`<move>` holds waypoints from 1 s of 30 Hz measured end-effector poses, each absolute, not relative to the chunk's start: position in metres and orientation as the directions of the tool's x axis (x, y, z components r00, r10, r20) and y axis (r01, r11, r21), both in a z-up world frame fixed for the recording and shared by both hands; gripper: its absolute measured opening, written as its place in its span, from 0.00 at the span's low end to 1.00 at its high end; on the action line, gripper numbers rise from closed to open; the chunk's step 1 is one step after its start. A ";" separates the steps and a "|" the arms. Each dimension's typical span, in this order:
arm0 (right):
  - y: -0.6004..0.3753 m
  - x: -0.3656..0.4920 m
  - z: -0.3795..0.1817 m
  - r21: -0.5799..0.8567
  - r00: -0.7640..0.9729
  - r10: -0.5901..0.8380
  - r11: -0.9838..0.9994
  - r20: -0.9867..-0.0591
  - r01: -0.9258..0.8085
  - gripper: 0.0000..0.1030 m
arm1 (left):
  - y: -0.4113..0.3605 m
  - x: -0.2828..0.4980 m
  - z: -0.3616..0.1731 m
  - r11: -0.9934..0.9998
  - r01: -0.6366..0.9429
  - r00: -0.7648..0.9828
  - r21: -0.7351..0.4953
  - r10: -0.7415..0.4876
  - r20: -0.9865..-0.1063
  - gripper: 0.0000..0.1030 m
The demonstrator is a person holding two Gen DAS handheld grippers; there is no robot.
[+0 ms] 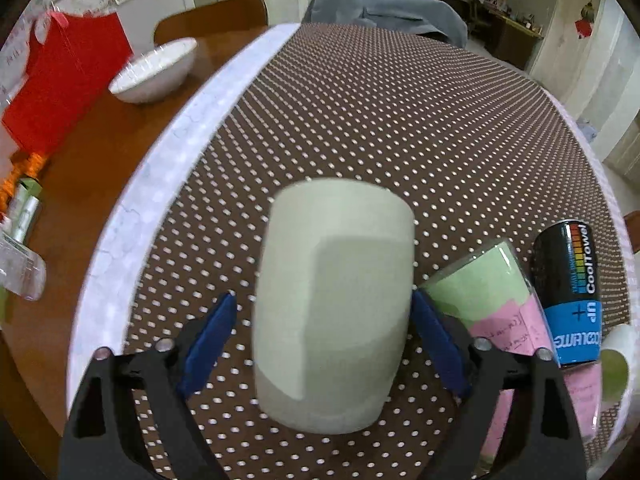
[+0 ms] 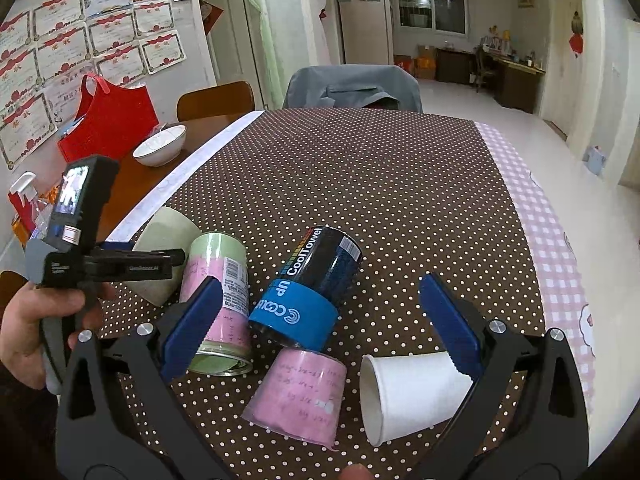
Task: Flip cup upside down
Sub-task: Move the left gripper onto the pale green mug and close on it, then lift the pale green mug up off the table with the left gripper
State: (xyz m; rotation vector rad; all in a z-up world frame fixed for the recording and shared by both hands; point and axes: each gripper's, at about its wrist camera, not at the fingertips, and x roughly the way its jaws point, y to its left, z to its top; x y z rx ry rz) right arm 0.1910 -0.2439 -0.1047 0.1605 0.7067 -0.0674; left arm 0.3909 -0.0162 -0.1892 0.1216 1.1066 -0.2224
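A pale green cup [image 1: 334, 304] fills the middle of the left wrist view, standing between my left gripper's blue pads; its flat closed end faces away from the camera. My left gripper [image 1: 324, 316] is wide apart beside the cup, the left pad clearly apart from it, the right pad at its edge. The same cup [image 2: 166, 256] and the left gripper [image 2: 120, 266] show at the left of the right wrist view. My right gripper [image 2: 320, 316] is open and empty above a group of containers.
On the brown dotted tablecloth [image 2: 380, 184] lie a black and blue can [image 2: 316, 284], a green and pink can [image 2: 218, 304], a pink cup [image 2: 298, 394] and a white paper cup [image 2: 408, 390] on its side. A white bowl [image 2: 160, 145] and red bag [image 2: 106, 122] sit at the left.
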 end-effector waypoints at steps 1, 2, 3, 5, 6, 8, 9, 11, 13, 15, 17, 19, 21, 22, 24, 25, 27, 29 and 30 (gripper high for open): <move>-0.245 0.190 -0.105 0.124 0.759 -0.008 0.985 -0.651 0.117 0.94 | -0.016 0.392 -0.192 0.970 0.243 0.415 -0.031 -0.132 -0.900 0.75; -0.246 0.189 -0.104 0.126 0.760 -0.008 0.985 -0.650 0.118 0.94 | -0.016 0.392 -0.193 0.969 0.244 0.416 -0.032 -0.134 -0.899 0.74; -0.246 0.187 -0.104 0.128 0.761 -0.007 0.985 -0.649 0.118 0.94 | -0.015 0.391 -0.193 0.969 0.245 0.414 -0.035 -0.137 -0.900 0.74; -0.247 0.183 -0.102 0.129 0.766 -0.009 0.984 -0.643 0.119 0.94 | -0.014 0.389 -0.192 0.967 0.249 0.409 -0.045 -0.147 -0.901 0.74; -0.248 0.181 -0.101 0.130 0.768 -0.010 0.984 -0.641 0.121 0.94 | -0.012 0.388 -0.192 0.967 0.250 0.404 -0.056 -0.157 -0.901 0.74; -0.249 0.176 -0.100 0.134 0.771 -0.011 0.983 -0.636 0.124 0.94 | -0.008 0.381 -0.192 0.966 0.251 0.398 -0.069 -0.168 -0.902 0.74; -0.250 0.173 -0.099 0.135 0.774 -0.012 0.983 -0.634 0.126 0.94 | -0.007 0.378 -0.193 0.965 0.251 0.397 -0.071 -0.170 -0.902 0.74; -0.250 0.168 -0.097 0.139 0.777 -0.012 0.982 -0.630 0.128 0.94 | -0.004 0.373 -0.191 0.966 0.249 0.398 -0.074 -0.171 -0.901 0.74; -0.250 0.162 -0.095 0.140 0.781 -0.015 0.982 -0.625 0.131 0.94 | -0.001 0.366 -0.188 0.967 0.245 0.403 -0.075 -0.171 -0.899 0.74; -0.250 0.154 -0.092 0.142 0.787 -0.015 0.981 -0.617 0.130 0.94 | 0.001 0.358 -0.182 0.967 0.243 0.412 -0.074 -0.172 -0.895 0.74; -0.249 0.146 -0.088 0.143 0.793 -0.017 0.981 -0.608 0.131 0.94 | 0.004 0.346 -0.175 0.966 0.247 0.424 -0.071 -0.174 -0.889 0.74; -0.249 0.139 -0.086 0.146 0.799 -0.016 0.981 -0.601 0.130 0.94 | 0.005 0.335 -0.168 0.965 0.254 0.434 -0.073 -0.181 -0.883 0.74; -0.248 0.128 -0.083 0.149 0.806 -0.017 0.980 -0.592 0.130 0.94 | 0.006 0.321 -0.160 0.962 0.262 0.445 -0.071 -0.186 -0.876 0.74; -0.248 0.125 -0.082 0.149 0.808 -0.017 0.980 -0.589 0.129 0.94 | 0.007 0.314 -0.157 0.961 0.268 0.452 -0.069 -0.188 -0.872 0.74; -0.249 0.113 -0.081 0.150 0.813 -0.020 0.980 -0.582 0.132 0.94 | 0.007 0.296 -0.149 0.956 0.285 0.463 -0.065 -0.197 -0.864 0.74; -0.250 0.106 -0.080 0.154 0.816 -0.021 0.979 -0.578 0.135 0.94 | 0.006 0.288 -0.145 0.953 0.295 0.468 -0.062 -0.201 -0.861 0.74; -0.252 0.092 -0.079 0.161 0.822 -0.027 0.976 -0.568 0.144 0.94 | 0.002 0.266 -0.137 0.945 0.322 0.482 -0.050 -0.210 -0.850 0.74; -0.254 0.080 -0.078 0.168 0.827 -0.032 0.974 -0.561 0.152 0.94 | 0.000 0.248 -0.130 0.938 0.342 0.493 -0.048 -0.223 -0.841 0.74; -0.254 0.074 -0.078 0.171 0.830 -0.033 0.973 -0.557 0.153 0.94 | -0.003 0.237 -0.127 0.935 0.351 0.501 -0.045 -0.228 -0.835 0.74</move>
